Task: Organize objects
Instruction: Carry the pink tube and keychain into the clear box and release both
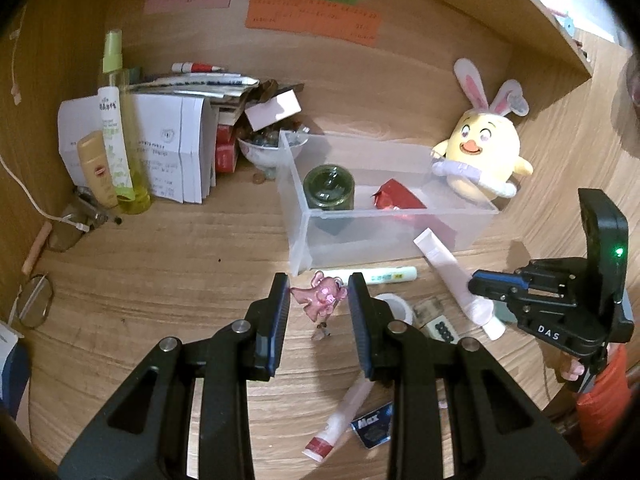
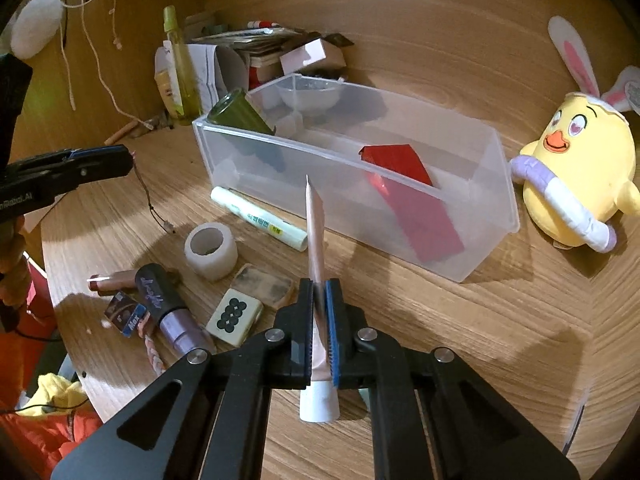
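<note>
A clear plastic bin [image 1: 400, 236] [image 2: 472, 216] stands on the wooden desk and holds a green glass jar [image 1: 329, 188] [image 2: 240, 117] and a red packet [image 1: 400, 198] [image 2: 404, 184]. My right gripper [image 2: 319, 292] [image 1: 478, 282] is shut on a pale pink tube [image 2: 314, 224] [image 1: 448, 272], held above the desk just in front of the bin, its crimped end toward the bin. My left gripper [image 1: 319, 288] is open, its fingers either side of a pink translucent charm [image 1: 320, 296]; in the right wrist view the charm is hidden.
Loose on the desk in front of the bin: a white-green tube [image 2: 260, 218], a tape roll [image 2: 211, 250], a mahjong tile [image 2: 234, 314], a purple lipstick [image 2: 168, 308], a red-capped tube [image 1: 340, 420]. A yellow chick plush [image 2: 580, 168] sits right of the bin. Bottles and papers [image 1: 160, 148] stand at the back left.
</note>
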The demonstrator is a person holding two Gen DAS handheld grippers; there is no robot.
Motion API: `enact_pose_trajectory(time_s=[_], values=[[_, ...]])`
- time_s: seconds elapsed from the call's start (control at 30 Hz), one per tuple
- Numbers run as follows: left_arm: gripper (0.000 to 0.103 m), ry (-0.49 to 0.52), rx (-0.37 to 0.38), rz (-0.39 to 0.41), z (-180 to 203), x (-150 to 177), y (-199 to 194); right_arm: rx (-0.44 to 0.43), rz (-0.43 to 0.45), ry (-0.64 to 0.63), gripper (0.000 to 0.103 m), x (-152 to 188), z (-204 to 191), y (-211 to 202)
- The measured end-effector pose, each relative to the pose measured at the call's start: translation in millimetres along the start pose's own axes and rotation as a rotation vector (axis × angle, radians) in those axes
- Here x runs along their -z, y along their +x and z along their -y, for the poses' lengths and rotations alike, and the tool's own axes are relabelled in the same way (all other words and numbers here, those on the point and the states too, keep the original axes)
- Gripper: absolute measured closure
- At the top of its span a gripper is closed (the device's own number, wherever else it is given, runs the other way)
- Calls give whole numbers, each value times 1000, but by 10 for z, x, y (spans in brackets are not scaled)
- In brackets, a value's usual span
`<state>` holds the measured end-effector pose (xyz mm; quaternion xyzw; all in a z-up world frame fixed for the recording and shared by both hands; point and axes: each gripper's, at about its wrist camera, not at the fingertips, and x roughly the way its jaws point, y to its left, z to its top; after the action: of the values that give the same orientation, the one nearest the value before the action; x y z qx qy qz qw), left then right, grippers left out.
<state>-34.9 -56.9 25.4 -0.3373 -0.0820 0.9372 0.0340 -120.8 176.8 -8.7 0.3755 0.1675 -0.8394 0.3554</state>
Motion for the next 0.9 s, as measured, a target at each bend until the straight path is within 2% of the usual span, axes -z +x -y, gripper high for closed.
enact_pose_trajectory(time_s=[0.63, 0.9], values=[[73, 33, 35, 75, 265, -261, -148, -29, 161, 3, 98, -144, -87, -471], [73, 36, 58, 86, 352, -392, -88, -31, 211, 33, 98, -235, 2, -607]])
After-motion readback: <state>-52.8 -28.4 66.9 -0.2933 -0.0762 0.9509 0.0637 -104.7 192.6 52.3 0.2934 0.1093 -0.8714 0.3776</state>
